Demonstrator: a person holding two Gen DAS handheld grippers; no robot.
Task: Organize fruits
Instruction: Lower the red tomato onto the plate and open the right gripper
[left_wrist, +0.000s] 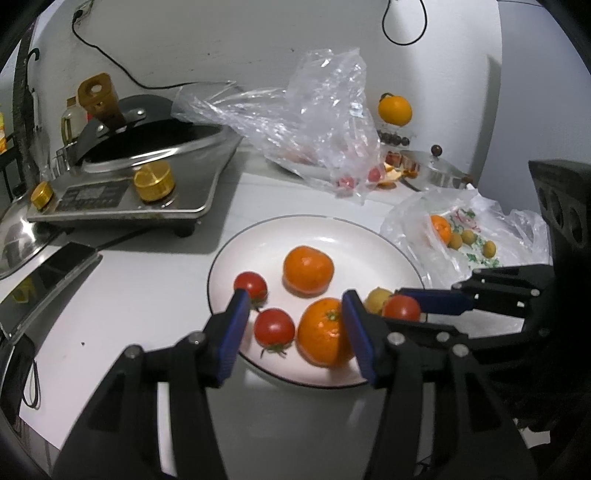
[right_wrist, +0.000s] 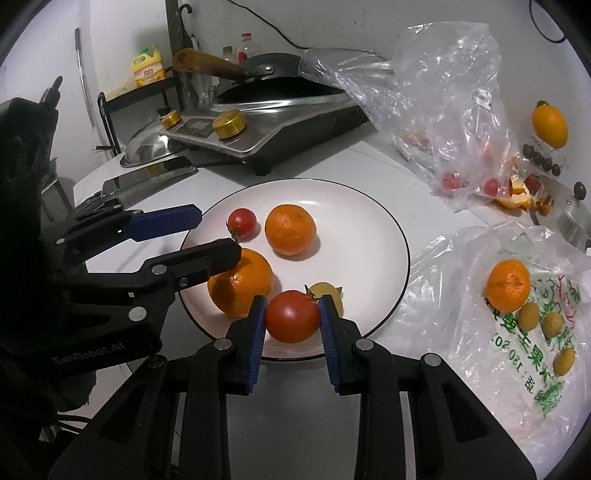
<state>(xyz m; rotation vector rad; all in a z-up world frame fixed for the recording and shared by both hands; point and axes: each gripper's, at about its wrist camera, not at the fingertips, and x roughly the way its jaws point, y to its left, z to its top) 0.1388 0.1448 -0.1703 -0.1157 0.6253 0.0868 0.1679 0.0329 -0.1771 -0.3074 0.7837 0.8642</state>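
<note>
Left wrist view: the left tongs (left_wrist: 293, 328) are released, jaws spread over the near rim of the plate (left_wrist: 258, 236), with a small tomato (left_wrist: 274, 327) and a mandarin (left_wrist: 323, 332) lying loose between them. Both look light; I'd take the mandarin across its middle.

Right wrist view: the right tongs (right_wrist: 292, 320) are clenched on a red tomato (right_wrist: 292, 315) over the plate's near edge. Smooth, soft skin, so probably slippery and easily bruised.
</note>
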